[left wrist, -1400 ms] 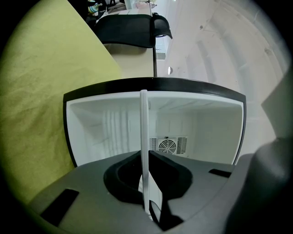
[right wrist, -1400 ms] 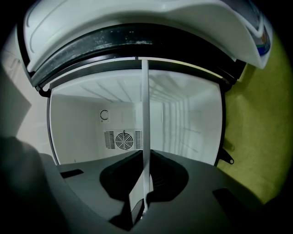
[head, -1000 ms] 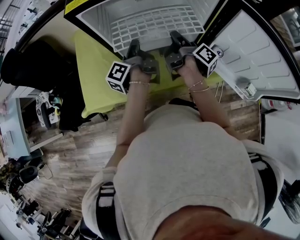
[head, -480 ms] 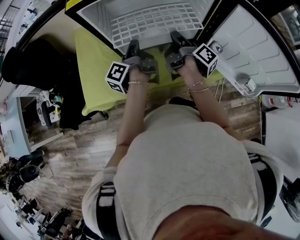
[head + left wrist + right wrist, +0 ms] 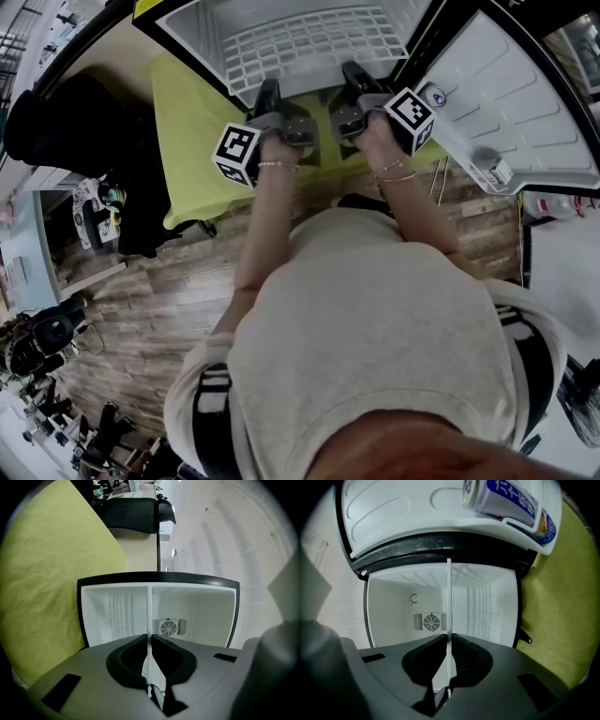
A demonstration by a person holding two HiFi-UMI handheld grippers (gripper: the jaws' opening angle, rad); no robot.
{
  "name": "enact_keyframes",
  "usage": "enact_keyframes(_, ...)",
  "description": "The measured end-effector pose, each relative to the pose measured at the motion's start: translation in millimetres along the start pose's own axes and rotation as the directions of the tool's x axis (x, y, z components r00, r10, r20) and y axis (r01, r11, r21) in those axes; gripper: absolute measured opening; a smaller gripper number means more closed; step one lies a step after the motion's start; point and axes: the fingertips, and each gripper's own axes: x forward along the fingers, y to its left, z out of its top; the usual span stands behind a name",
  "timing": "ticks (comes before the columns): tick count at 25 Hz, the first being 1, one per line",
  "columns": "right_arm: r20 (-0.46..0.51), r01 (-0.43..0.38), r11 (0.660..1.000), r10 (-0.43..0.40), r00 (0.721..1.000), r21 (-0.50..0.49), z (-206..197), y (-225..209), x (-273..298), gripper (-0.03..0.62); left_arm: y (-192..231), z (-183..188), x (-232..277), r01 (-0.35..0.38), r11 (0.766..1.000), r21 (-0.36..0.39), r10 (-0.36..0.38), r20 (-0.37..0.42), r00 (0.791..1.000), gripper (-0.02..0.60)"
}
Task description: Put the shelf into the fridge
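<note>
**Both tongs clamped on the shelf's near edge, fridge cavity straight ahead**

The left tongs (image 5: pixel 150 638) and right tongs (image 5: pixel 449 638) are each closed thin on the white wire shelf (image 5: pixel 305 42). It reaches flat away from them into the open fridge (image 5: pixel 190 30), both hands equally near. Edge-on in the gripper views, it hides the side ledges; its far edge is cut off.
</note>
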Motion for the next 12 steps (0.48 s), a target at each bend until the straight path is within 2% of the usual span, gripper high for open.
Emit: enact_keyframes(12,0.016,0.016,0.998,-0.015,1.000,-0.062,-0.9,0.9,0.5,0.034,0.5,2.1,1.1,0.018,1.000,-0.020,-0.018,0.015,1.000,0.028)
